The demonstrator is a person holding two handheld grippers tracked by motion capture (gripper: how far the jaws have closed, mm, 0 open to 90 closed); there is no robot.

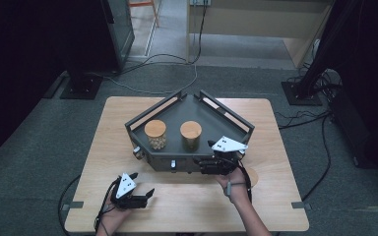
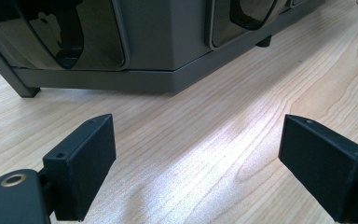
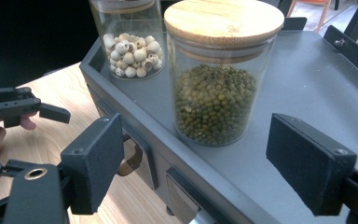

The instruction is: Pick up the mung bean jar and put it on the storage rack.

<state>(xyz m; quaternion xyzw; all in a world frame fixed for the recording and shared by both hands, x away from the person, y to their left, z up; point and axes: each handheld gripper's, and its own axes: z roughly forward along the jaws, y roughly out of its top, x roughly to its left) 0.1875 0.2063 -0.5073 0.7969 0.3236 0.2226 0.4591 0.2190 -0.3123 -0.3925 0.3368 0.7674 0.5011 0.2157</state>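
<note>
The left gripper (image 1: 139, 189) has its jaws wide apart with nothing between them, low over the bare wooden counter (image 2: 223, 140). Just beyond them stands the grey rack (image 2: 168, 42). The right gripper (image 3: 196, 163) also has its jaws spread and empty. Between them, a little ahead, stands the jar of green beans (image 3: 216, 79) on the rack. Farther, to the left, is the jar of pale seeds (image 3: 128, 39).

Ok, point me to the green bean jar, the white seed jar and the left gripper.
green bean jar (image 3: 214, 105), right gripper view, on its glass wall.
white seed jar (image 3: 131, 56), right gripper view, on the seeds behind the glass.
left gripper (image 1: 142, 186), high view, between its fingertips.
</note>
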